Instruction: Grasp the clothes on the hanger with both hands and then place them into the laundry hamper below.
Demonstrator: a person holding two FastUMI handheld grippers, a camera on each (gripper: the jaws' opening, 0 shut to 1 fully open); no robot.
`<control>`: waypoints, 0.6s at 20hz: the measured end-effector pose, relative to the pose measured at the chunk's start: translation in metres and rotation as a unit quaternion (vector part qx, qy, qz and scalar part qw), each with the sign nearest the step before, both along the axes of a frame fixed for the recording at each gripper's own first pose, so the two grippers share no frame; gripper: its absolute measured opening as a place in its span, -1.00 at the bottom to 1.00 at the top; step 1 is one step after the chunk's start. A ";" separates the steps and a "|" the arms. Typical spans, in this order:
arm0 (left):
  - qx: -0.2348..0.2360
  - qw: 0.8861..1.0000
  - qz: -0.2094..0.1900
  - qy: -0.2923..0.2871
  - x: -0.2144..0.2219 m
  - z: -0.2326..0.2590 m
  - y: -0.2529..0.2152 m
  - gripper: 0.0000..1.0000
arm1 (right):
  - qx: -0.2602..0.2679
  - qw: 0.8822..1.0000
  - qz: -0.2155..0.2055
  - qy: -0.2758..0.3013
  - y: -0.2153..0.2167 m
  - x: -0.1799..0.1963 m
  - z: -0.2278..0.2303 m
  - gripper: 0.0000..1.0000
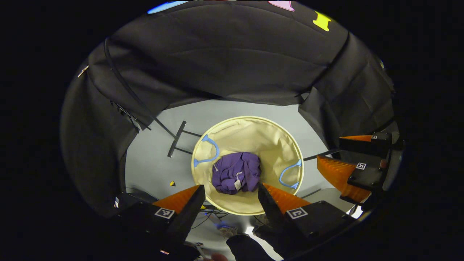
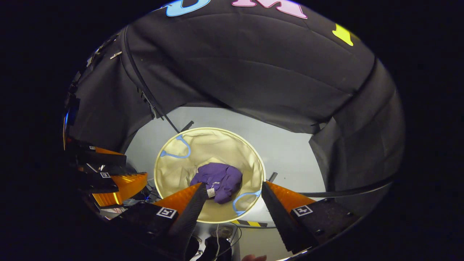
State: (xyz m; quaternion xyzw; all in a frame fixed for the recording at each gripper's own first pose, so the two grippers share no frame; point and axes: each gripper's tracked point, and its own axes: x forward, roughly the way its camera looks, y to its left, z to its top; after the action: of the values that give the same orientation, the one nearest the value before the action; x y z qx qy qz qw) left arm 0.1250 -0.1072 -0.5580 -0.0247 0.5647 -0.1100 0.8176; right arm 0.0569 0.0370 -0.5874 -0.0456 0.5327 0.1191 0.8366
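A purple garment (image 1: 236, 172) lies crumpled at the bottom of a round cream laundry hamper (image 1: 253, 136) with blue handles, seen from above. My left gripper (image 1: 229, 190) hangs open high over the hamper with nothing between its fingers. At the right of the left gripper view the right gripper (image 1: 335, 152) is open too. In the right gripper view the purple garment (image 2: 218, 180) rests in the hamper (image 2: 203, 148), and my right gripper (image 2: 233, 188) is open and empty above it. The left gripper (image 2: 121, 166) appears at the left edge there.
The hamper stands on a pale grey floor (image 1: 152, 159). A dark metal stand base (image 1: 176, 139) lies on the floor left of the hamper. Black cloth walls (image 1: 232, 58) ring the booth. Cables (image 1: 214, 217) trail near the hamper's front.
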 end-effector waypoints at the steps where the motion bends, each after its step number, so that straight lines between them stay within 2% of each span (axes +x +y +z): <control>1: -0.006 1.000 0.000 -0.004 -0.002 0.004 -0.002 0.92 | 0.000 1.000 -0.002 -0.004 0.001 -0.001 0.003 0.99; 2: -0.012 1.000 -0.001 -0.009 -0.001 0.008 -0.003 0.92 | 0.000 1.000 -0.004 -0.008 0.001 -0.001 0.007 0.99; 3: -0.014 1.000 -0.002 -0.011 -0.003 0.013 -0.001 0.92 | 0.002 1.000 -0.008 -0.014 0.000 -0.003 0.015 0.90; 4: -0.015 1.000 -0.002 -0.015 -0.005 0.018 0.001 0.91 | 0.004 1.000 -0.011 -0.019 0.000 -0.003 0.023 0.99; 12: -0.037 0.995 0.023 -0.086 -0.015 0.090 0.021 0.92 | 0.025 0.994 -0.039 -0.102 0.007 0.002 0.115 0.99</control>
State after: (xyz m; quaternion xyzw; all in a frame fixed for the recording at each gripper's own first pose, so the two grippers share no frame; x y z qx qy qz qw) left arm 0.1096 -0.0862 -0.4677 -0.0579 0.4868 -0.1137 0.8641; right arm 0.0592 0.0441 -0.4728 -0.0162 0.4428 0.0945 0.8915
